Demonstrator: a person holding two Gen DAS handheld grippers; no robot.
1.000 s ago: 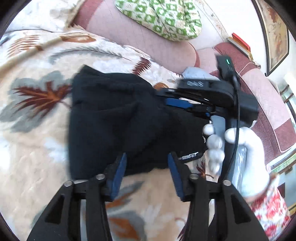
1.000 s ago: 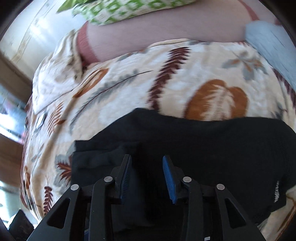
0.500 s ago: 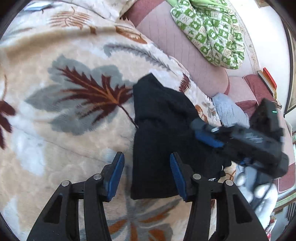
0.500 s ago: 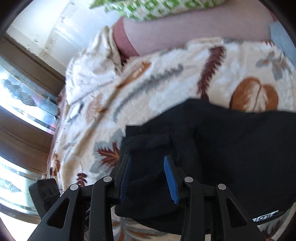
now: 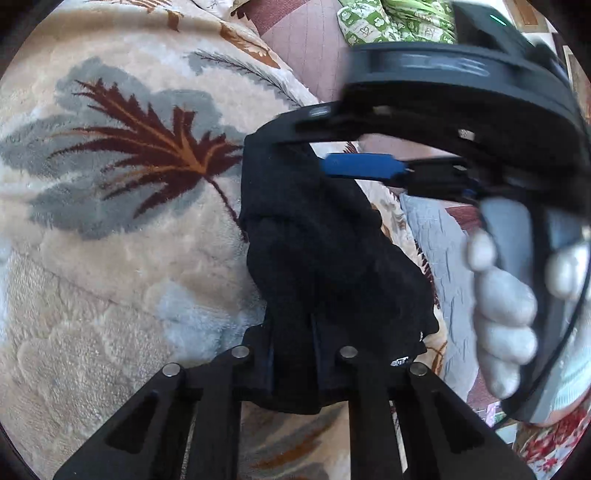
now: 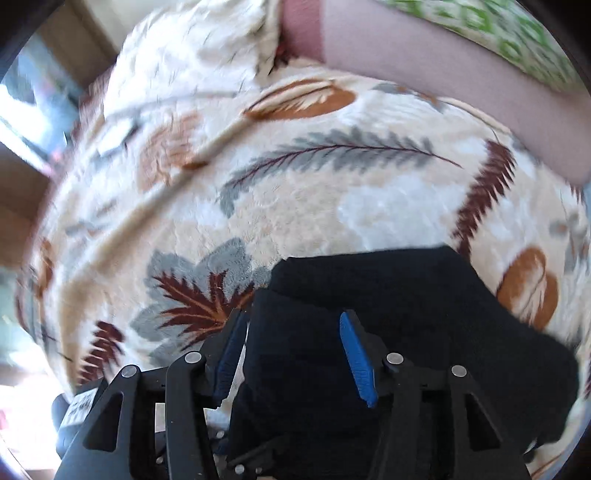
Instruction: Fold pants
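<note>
The black pants (image 5: 317, 243) lie bunched in a folded bundle on a cream blanket with leaf prints (image 5: 110, 258). My left gripper (image 5: 295, 354) is shut on the near edge of the pants, its pads buried in the cloth. My right gripper (image 6: 291, 347) is open, its blue pads astride a fold of the pants (image 6: 388, 314) without pinching it. In the left wrist view the right gripper (image 5: 424, 147) hovers over the far end of the pants, held by a white-gloved hand (image 5: 506, 306).
A pink sofa back (image 6: 424, 70) runs behind the blanket, with a green-and-white patterned cloth (image 5: 391, 22) on top. A grey-blue cloth (image 5: 447, 258) lies to the right of the pants. A window and wooden frame (image 6: 22, 122) stand at the left.
My left gripper closed on the near edge of the pants. The right gripper swung up over the bundle and nearer the left camera, still open.
</note>
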